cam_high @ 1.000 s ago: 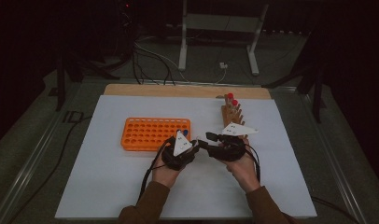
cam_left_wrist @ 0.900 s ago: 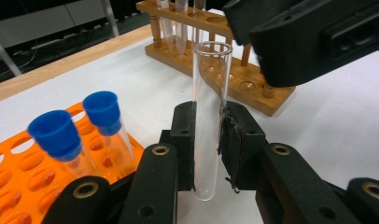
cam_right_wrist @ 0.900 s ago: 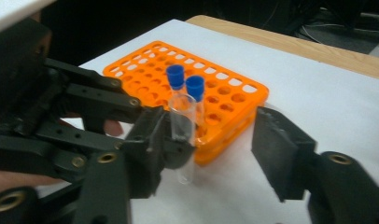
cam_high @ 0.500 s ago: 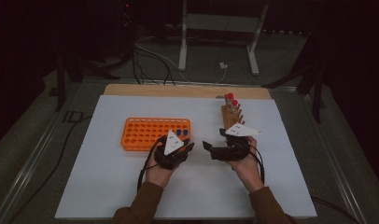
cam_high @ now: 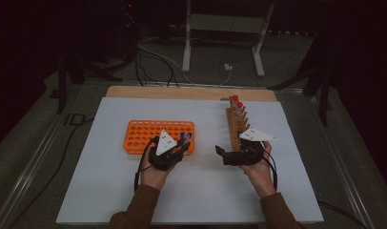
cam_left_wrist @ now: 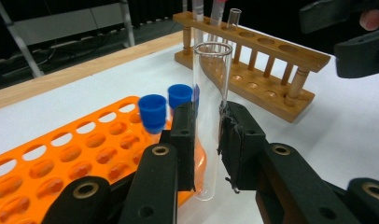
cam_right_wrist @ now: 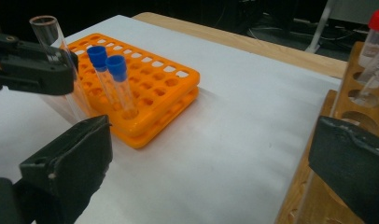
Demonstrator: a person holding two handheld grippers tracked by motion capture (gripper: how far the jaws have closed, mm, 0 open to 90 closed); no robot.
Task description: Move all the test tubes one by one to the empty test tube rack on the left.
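A clear, uncapped glass test tube point(cam_left_wrist: 211, 116) is clamped upright by the left tongs point(cam_left_wrist: 207, 140) beside the orange plastic rack point(cam_high: 158, 135). The right tongs point(cam_high: 223, 155), just opened wide with nothing between them, are held near the wooden tube rack point(cam_high: 237, 128) on the white worktop point(cam_high: 206, 191).

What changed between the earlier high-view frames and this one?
The two claws drew apart: the left claw, shut on the clear uncapped glass test tube, shifted left toward the orange plastic tube rack. The right claw has just been opening, with nothing between its jaws. Both racks, including the wooden test tube rack, and the two blue-capped tubes stayed put.
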